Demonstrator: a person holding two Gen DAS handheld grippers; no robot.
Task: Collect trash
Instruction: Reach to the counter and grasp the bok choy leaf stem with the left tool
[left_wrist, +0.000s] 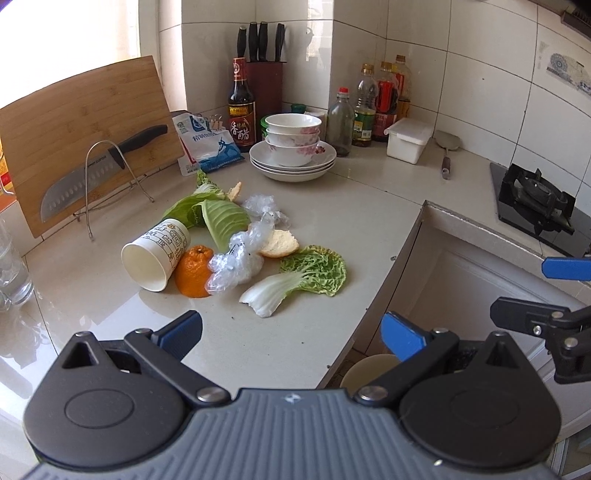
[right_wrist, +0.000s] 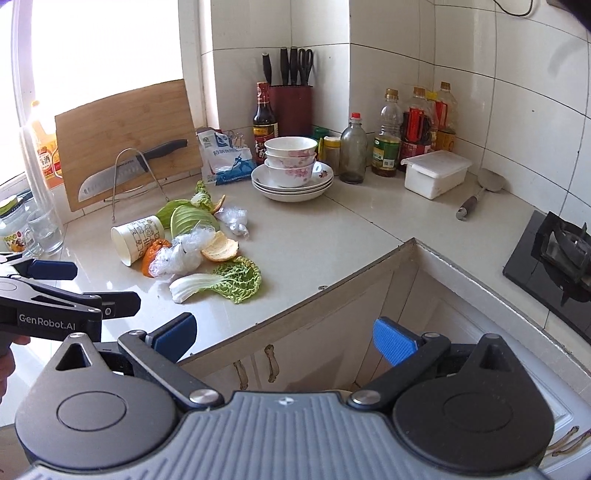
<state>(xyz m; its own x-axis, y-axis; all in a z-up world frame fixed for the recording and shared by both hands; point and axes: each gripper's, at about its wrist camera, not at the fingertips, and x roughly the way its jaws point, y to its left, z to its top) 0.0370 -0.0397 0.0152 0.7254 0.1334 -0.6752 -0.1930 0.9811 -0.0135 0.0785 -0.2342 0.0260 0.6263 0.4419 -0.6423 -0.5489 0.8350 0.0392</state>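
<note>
The trash lies in one loose heap near the middle of the pale surface (left_wrist: 332, 221): a paper cup (left_wrist: 155, 258) tipped on its side with its mouth toward the camera, an orange peel (left_wrist: 194, 271) touching it, crumpled clear plastic (left_wrist: 236, 262) against the peel, a bread piece (left_wrist: 279, 243), a cabbage leaf (left_wrist: 221, 218) behind, and a frilly green leaf with a white stalk (left_wrist: 299, 277) nearest the surface's edge. Behind the heap stand a cutting board (left_wrist: 81, 136) with a knife (left_wrist: 99, 170) on a wire rack, a salt bag (left_wrist: 207, 144), stacked bowls (left_wrist: 293, 138) on plates, sauce bottles and a white lidded box (left_wrist: 408, 138). A drinking glass (left_wrist: 13, 269) stands at the left, a gas stove (left_wrist: 535, 199) at the right.

Nothing lies between the tongs and the heap. The left tongs (left_wrist: 291, 334) hover above the surface's near edge, jaws spread wide and empty. The right tongs (right_wrist: 284, 339) hang beyond the edge, over the cabinet front, likewise wide apart and empty.

The cup appears empty inside.
</note>
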